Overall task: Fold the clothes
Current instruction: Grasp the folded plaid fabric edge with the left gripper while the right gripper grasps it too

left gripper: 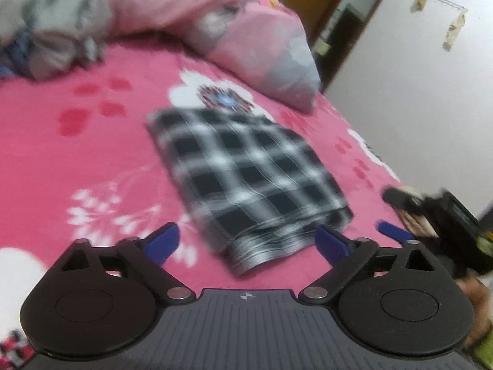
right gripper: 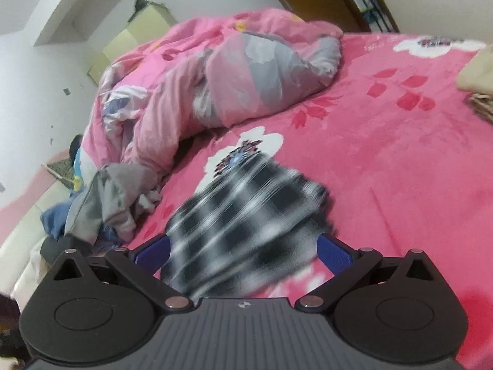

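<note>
A black-and-white checked garment (left gripper: 246, 178), folded into a thick rectangle, lies flat on the pink flowered bedsheet (left gripper: 77, 154). My left gripper (left gripper: 246, 243) is open, its blue pads on either side of the garment's near folded end, holding nothing. The right gripper (left gripper: 397, 231) shows at the right edge of the left wrist view, beside the garment. In the right wrist view the same garment (right gripper: 246, 228) lies blurred between the wide-open fingers of my right gripper (right gripper: 243, 252), which holds nothing.
A heap of grey and blue unfolded clothes (left gripper: 55, 24) lies at the far left, also in the right wrist view (right gripper: 101, 203). A pink quilt (right gripper: 200, 83) is bunched along the back. A beige folded stack (right gripper: 477, 74) sits at the right. White wall and a doorway (left gripper: 339, 24) stand beyond the bed.
</note>
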`<state>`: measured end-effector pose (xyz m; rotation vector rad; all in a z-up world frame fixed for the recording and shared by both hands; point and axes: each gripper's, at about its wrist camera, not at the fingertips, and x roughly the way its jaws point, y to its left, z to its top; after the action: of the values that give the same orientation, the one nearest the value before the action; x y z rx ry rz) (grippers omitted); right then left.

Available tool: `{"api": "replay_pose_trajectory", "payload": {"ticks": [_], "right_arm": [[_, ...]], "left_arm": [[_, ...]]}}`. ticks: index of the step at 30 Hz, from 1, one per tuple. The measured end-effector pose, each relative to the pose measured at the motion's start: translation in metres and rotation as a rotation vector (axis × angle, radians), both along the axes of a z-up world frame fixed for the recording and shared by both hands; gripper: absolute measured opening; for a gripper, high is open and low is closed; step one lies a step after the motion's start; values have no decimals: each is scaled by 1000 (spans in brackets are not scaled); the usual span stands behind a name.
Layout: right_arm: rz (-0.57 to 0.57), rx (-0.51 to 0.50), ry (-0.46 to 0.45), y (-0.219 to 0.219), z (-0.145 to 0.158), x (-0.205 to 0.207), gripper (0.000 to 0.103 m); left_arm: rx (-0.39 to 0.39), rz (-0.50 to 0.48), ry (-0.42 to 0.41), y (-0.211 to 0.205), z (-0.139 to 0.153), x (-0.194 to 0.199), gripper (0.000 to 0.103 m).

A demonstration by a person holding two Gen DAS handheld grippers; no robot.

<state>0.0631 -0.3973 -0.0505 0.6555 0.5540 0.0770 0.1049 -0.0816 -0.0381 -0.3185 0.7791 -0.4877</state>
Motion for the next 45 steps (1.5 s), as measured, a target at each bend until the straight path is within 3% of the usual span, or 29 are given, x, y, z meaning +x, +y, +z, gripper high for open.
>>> {"api": "replay_pose_trajectory", "payload": {"ticks": [2,4,8,11,12,15,17,18,20,22,27,31,33,35,37,42,45], "right_arm": [[4,16,28,-17,-7,25,102],[8,31,60,-34,-15,52,100],[48,56,157,-54,-41,97,96],[104,28,160,-47,-43,109,93],[133,30,169,-42,-43,110,81],[171,29,183,-30,-42,110,76],[166,7,183,-26,-40,107,68],[163,32,185,-26,-38,104,53],[161,94,188,-28,-35,98,41],[161,129,187,-24,-30,86,35],[192,227,196,-2,-22,46,32],[236,296,179,20,-21,-3,31],[237,290,189,31,-30,-23,32],[209,244,201,36,-39,-36,45],[143,241,195,34,-40,-51,49],[37,318,120,25,-16,-97,49],[93,419,123,34,-14,-105,49]], "left_arm": [[-26,-15,61,-2,-10,14,68],[-46,-28,122,-3,-21,26,59],[-89,-32,208,0,-41,42,53],[-157,-23,233,5,-50,50,46],[-174,-20,241,6,-53,52,43],[-223,-2,264,11,-58,57,29],[-235,7,270,13,-58,59,20],[-242,8,274,15,-57,59,19],[-261,-1,269,21,-53,60,15],[-291,-15,268,31,-47,60,15],[-342,-75,309,76,-35,53,14],[-349,-153,332,117,-26,21,14],[-316,-175,330,128,-28,2,16],[-225,-154,283,129,-32,-11,22],[-162,-123,204,131,-28,-23,30],[-134,-90,-12,136,2,-59,39],[-150,-139,-30,127,10,-70,39]]}}
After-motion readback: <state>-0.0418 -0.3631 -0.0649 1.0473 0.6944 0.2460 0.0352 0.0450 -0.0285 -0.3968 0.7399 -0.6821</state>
